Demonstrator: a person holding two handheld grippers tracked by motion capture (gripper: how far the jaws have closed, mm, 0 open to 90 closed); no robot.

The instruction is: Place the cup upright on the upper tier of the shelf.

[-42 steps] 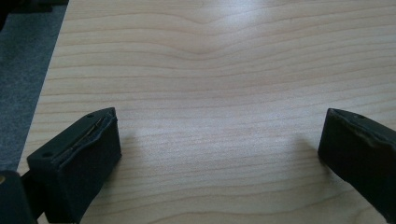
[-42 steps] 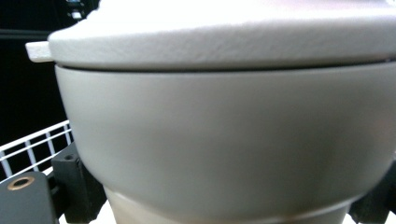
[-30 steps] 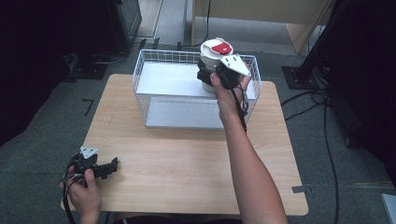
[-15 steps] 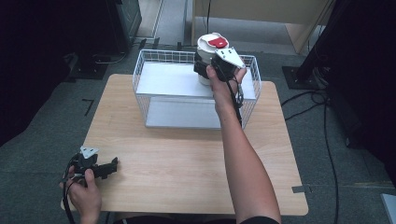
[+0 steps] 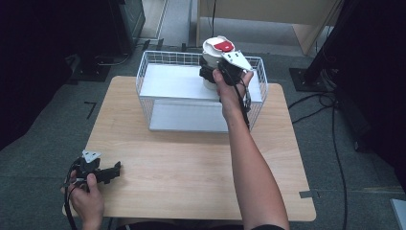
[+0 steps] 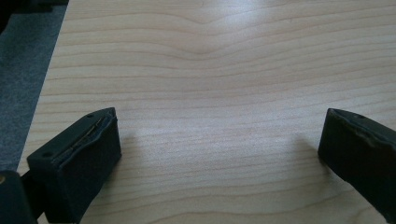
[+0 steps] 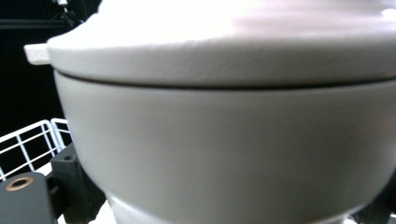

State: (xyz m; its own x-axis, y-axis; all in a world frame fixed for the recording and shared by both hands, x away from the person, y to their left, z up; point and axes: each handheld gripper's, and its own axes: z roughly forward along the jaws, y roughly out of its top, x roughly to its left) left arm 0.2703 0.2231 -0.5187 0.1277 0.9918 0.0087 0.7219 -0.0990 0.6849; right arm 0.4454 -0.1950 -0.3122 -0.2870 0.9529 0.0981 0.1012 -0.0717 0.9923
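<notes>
White container (image 5: pixel 214 57) with its red-patched lid, in the high view, has risen since a second ago and drifted left, now above the wire basket (image 5: pixel 158 64) at its far rim, clamped in the right gripper (image 5: pixel 216 74); it looks like a lift-out, with open table (image 5: pixel 191 163) in front. Left gripper (image 5: pixel 112 171) rests at the near-left corner. Its own view shows jaws wide apart over bare wood. Right gripper view: the container's wall is pressed close, basket wire below-left.
</notes>
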